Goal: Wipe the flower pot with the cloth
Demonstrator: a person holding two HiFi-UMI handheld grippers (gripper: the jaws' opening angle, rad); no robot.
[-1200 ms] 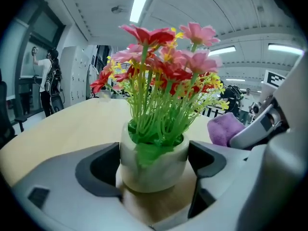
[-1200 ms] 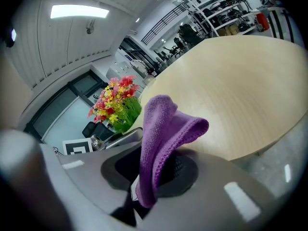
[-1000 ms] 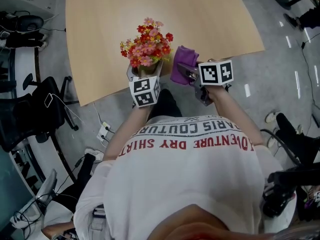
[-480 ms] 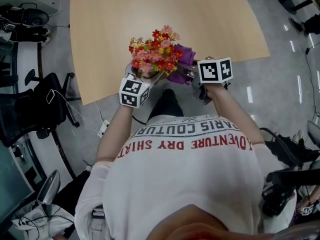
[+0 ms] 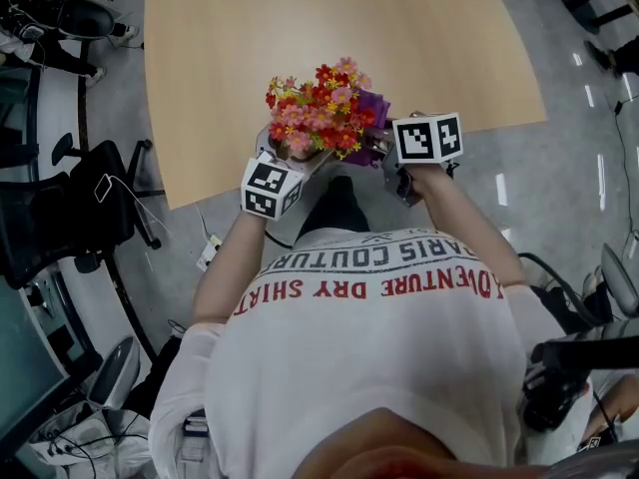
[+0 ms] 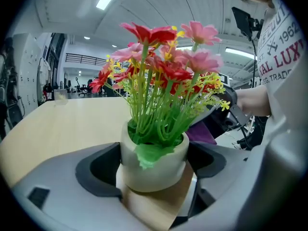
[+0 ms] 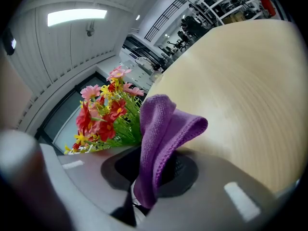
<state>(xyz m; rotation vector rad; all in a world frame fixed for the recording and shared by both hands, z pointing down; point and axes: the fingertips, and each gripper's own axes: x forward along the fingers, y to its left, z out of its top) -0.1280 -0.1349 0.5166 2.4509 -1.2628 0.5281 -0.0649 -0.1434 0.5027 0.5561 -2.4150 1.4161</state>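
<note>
Pot and cloth have closed up at the near table edge; I judge the wiping stroke is about to start.

The flower pot (image 6: 153, 162) is clamped by its sides in my left gripper (image 5: 288, 158), whose jaws are spread wide. Since a second ago it has rolled and swung toward the cloth (image 7: 161, 134). That purple fold is pinched tight in my right gripper (image 5: 377, 148) and now sits half hidden behind the flowers (image 5: 321, 108). The pot hangs just inside the table (image 5: 300, 18) edge, with bare tabletop ahead and a chair (image 5: 70, 218) well off left.
</note>
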